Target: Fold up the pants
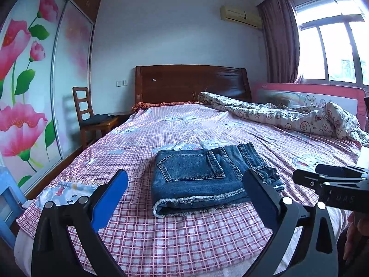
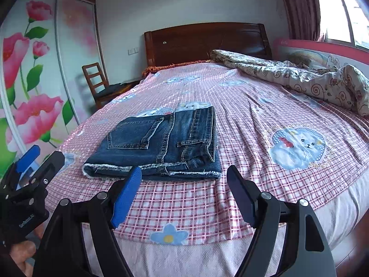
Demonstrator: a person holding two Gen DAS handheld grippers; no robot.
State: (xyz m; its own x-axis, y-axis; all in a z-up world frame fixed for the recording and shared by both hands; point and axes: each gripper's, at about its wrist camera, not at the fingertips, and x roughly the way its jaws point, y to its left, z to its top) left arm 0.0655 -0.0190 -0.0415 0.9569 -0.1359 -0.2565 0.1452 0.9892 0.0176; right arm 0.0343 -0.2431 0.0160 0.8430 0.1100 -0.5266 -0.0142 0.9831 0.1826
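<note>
Checked bed [image 1: 184, 242], folded jeans [image 1: 196, 177], both tools [image 1: 184, 198] [image 2: 184, 191] spread, empty, angled slightly downward

I see a bed [image 2: 242, 120] covered by a pink checked sheet [image 2: 184, 203] with cartoon prints. The folded denim pants [image 2: 161, 143] lie flat on the sheet near the foot edge. A crumpled patterned quilt [image 2: 299, 78] lies along the far right side, well apart from the pants.
</note>
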